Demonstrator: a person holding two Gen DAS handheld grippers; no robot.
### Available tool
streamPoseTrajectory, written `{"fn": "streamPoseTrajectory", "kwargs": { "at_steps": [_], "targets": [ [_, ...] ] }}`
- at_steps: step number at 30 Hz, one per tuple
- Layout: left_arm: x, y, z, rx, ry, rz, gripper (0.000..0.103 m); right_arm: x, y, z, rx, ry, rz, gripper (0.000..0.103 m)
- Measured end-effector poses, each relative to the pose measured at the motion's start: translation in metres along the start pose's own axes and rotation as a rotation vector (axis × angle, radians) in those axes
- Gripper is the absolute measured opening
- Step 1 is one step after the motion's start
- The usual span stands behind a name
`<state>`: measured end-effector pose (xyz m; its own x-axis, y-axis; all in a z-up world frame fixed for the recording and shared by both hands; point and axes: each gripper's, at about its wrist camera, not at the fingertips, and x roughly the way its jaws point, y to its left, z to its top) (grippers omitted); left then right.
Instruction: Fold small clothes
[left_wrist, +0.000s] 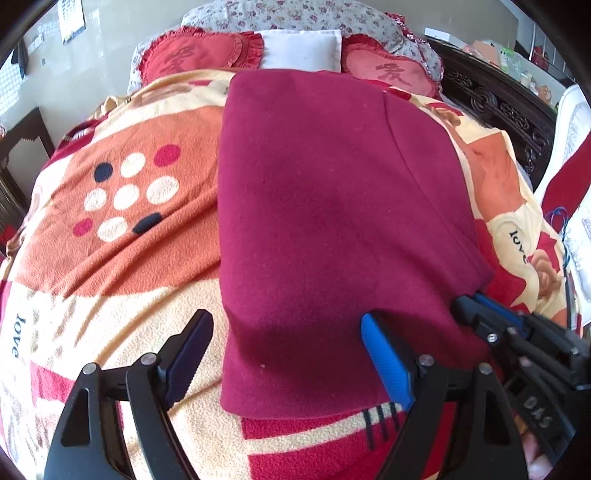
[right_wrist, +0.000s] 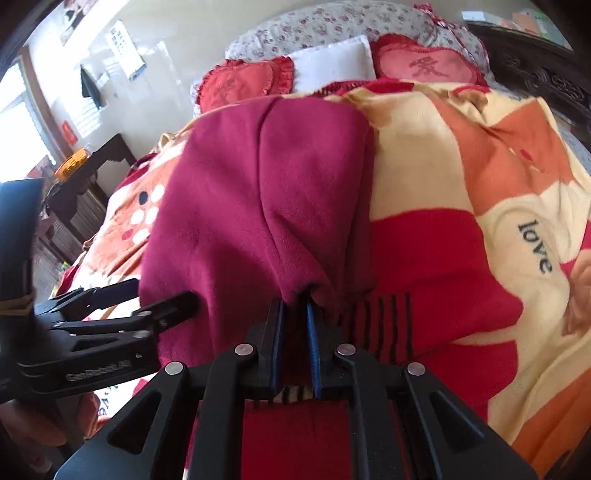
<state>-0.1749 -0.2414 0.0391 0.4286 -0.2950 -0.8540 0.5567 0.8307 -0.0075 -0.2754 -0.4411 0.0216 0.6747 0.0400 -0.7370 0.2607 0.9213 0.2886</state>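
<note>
A dark red garment (left_wrist: 332, 229) was laid flat on a patterned fleece blanket (left_wrist: 122, 266) that covered a bed, its length running toward the pillows. In the right wrist view a seam and soft ridges were seen running down the cloth to its near edge, where the fabric was gathered into a pinch.

That pinch was held by the right gripper (right_wrist: 294, 317), whose blue-padded jaws were closed tight on the near edge of the garment. The left gripper (left_wrist: 286, 354) was held with its jaws spread wide over the garment's near left corner: one finger stood over the blanket just beside the cloth, the other over the cloth itself, and nothing was gripped.

No containers were seen. The word "love" was printed in dark letters on the blanket at several places. The letters "DAS" were embossed on the right gripper's body, and a pale brand mark on the left gripper's side was too blurred to be read with certainty. Two red heart-shaped cushions (left_wrist: 201, 53) bearing a Chinese character were set against a white pillow (left_wrist: 301, 50) and floral bedding at the head. A wall calendar's (right_wrist: 125, 50) print was too small to be read.
</note>
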Motion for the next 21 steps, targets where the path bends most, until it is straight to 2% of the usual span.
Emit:
{"fn": "streamPoseTrajectory", "kwargs": {
  "at_steps": [3,5,7,9,13,16,19,21],
  "targets": [
    [-0.002,-0.003,0.002,0.021,-0.010,0.014,0.086,-0.011,-0.003,0.006,0.009,0.005,0.030,0.000],
    [-0.003,-0.004,0.002,0.028,-0.010,0.019,0.086,-0.024,-0.009,0.012,0.044,-0.030,0.059,0.000],
    [-0.003,-0.003,0.002,0.023,-0.008,0.017,0.086,-0.038,-0.011,0.020,0.071,-0.091,0.052,0.003],
    [-0.004,-0.002,0.001,0.017,-0.010,0.013,0.086,-0.041,-0.008,0.028,0.064,-0.111,0.051,0.004],
    [-0.006,-0.001,-0.002,0.020,-0.009,0.000,0.086,-0.021,0.008,0.036,0.015,-0.085,-0.010,0.004],
    [-0.010,0.002,-0.002,0.030,-0.019,-0.012,0.086,0.006,0.002,0.029,0.023,-0.008,-0.104,0.003],
    [-0.014,0.003,-0.002,0.041,-0.033,-0.013,0.086,0.006,-0.012,0.022,0.093,-0.017,-0.062,0.011],
    [-0.016,0.004,-0.001,0.048,-0.044,-0.020,0.086,-0.003,-0.014,0.025,0.116,-0.005,-0.040,0.011]
  ]
}}
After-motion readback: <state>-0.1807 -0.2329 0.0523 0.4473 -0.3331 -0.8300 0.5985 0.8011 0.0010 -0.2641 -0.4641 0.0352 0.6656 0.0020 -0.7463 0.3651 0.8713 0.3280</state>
